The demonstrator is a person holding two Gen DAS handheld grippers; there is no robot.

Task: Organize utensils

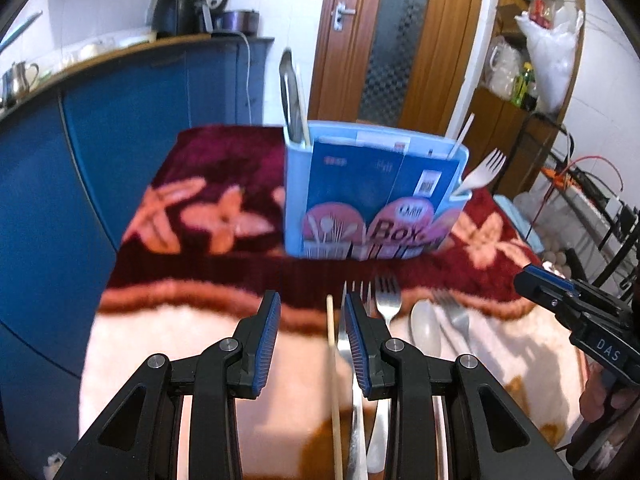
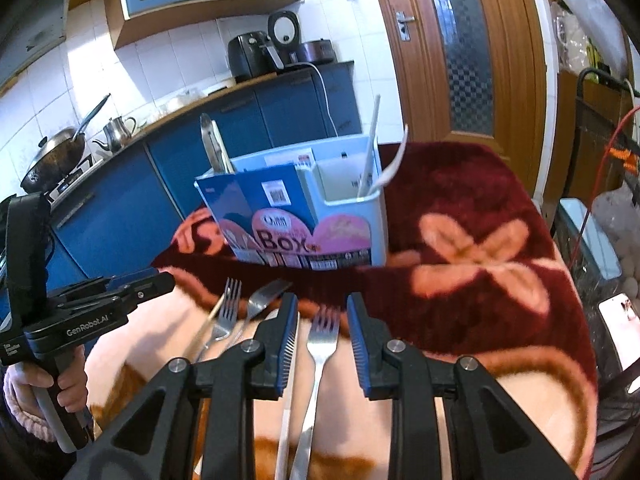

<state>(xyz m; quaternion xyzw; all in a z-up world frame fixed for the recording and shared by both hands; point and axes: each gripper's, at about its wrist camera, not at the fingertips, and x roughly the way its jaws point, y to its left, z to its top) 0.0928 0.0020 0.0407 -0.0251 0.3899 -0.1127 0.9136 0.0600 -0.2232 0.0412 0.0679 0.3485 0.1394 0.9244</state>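
A light blue utensil box (image 1: pixel 372 196) stands on the flowered blanket; it also shows in the right wrist view (image 2: pixel 304 216). It holds metal tongs (image 1: pixel 290 96), a white plastic fork (image 1: pixel 482 172) and a white stick. My left gripper (image 1: pixel 312 320) is open above a wooden chopstick (image 1: pixel 332 380) lying beside a metal fork (image 1: pixel 387 300) and a spoon (image 1: pixel 426 328). My right gripper (image 2: pixel 323 320) is open, its fingers either side of a metal fork (image 2: pixel 320 344) lying on the blanket. More forks (image 2: pixel 228 308) lie to its left.
The table carries a dark red and cream blanket (image 2: pixel 480 248). Blue kitchen cabinets (image 1: pixel 120 128) stand on the left, a wooden door (image 1: pixel 384 40) behind, and a shelf rack with cables (image 1: pixel 580 184) on the right. A phone (image 2: pixel 618 320) lies at the right edge.
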